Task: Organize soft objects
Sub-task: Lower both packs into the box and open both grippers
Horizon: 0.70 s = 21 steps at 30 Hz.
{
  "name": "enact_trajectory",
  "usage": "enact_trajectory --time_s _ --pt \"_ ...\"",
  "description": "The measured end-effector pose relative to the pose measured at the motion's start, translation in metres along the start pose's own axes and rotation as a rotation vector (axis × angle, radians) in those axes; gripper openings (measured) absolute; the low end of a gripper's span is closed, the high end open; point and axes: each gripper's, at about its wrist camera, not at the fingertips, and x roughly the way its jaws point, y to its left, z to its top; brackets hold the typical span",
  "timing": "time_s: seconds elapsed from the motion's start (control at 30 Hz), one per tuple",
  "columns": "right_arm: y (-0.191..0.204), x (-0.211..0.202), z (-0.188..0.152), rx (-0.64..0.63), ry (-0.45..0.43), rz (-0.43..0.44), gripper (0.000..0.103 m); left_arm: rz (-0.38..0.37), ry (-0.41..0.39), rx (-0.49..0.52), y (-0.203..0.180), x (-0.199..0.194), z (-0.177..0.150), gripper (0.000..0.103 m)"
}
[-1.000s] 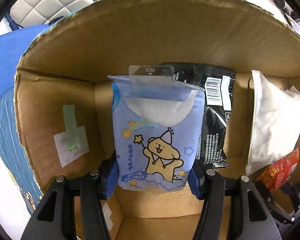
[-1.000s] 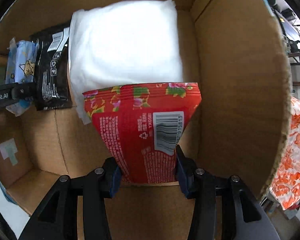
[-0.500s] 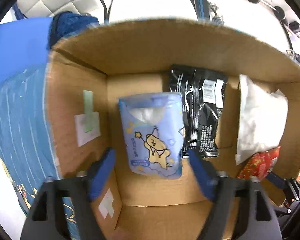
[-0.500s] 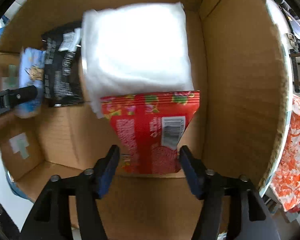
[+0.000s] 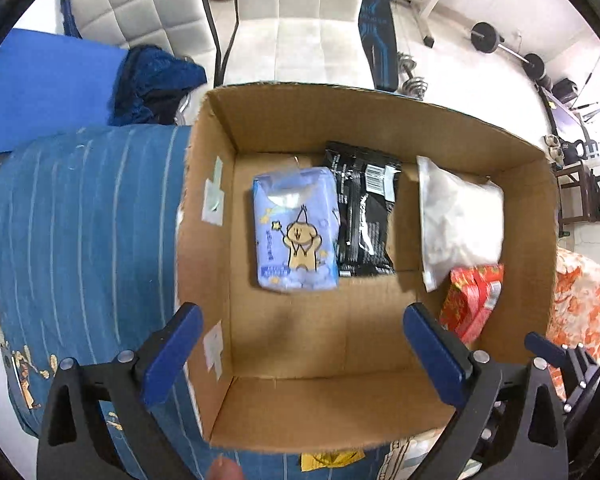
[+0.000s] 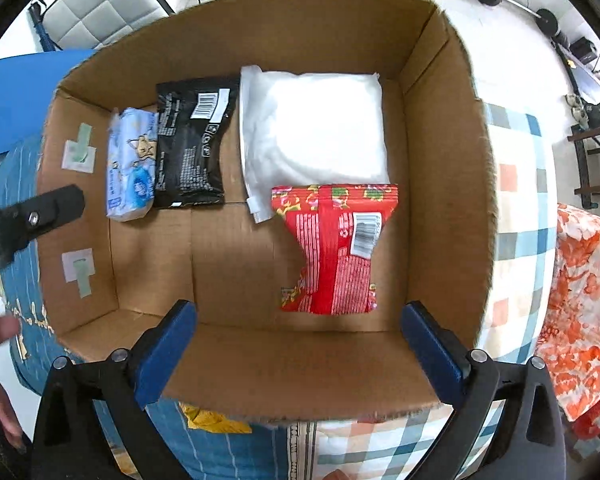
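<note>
Left tool (image 5: 302, 330): fingers spread wide apart, holding nothing, raised above the near end of the cardboard box (image 5: 380, 120). One second earlier it was clamped on the blue tissue pack (image 5: 296, 230); it has since released the pack and withdrawn upward. The pack lies flat on the box floor near the left wall, cartoon face up, long axis running from the near side toward the far wall, opening flap at the far end.

Right tool (image 6: 298, 336): fingers likewise wide apart and empty, above the near box wall. One second earlier it gripped the red snack bag (image 6: 334, 248); that bag is now released and lies on the box floor near the right wall, barcode side up, long axis near-to-far, its far edge overlapping the white bag (image 6: 314, 128).

Between the tissue pack and the white bag lies a black packet (image 6: 192, 144), barcode up, long axis also near-to-far, its left edge touching the tissue pack. All four items sit in a row toward the far wall.

The box rests on a bed: blue striped bedding (image 5: 80, 240) on its left, checked bedding (image 6: 520, 240) on its right. An orange floral fabric (image 6: 580, 300) lies further right.
</note>
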Motion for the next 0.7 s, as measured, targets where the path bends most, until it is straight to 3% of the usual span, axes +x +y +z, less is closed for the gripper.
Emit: enact_trajectory --time_s 0.23,0.7 --pt "0.012 -0.029 -0.026 -0.021 -0.072 -0.001 0.103 0.058 -0.142 0.054 -0.015 -0.047 -0.043 0.103" --pt "0.016 -0.109 -0.107 -0.03 -0.312 -0.005 0.103 0.051 -0.357 0.082 -0.021 -0.118 -0.114 0.103"
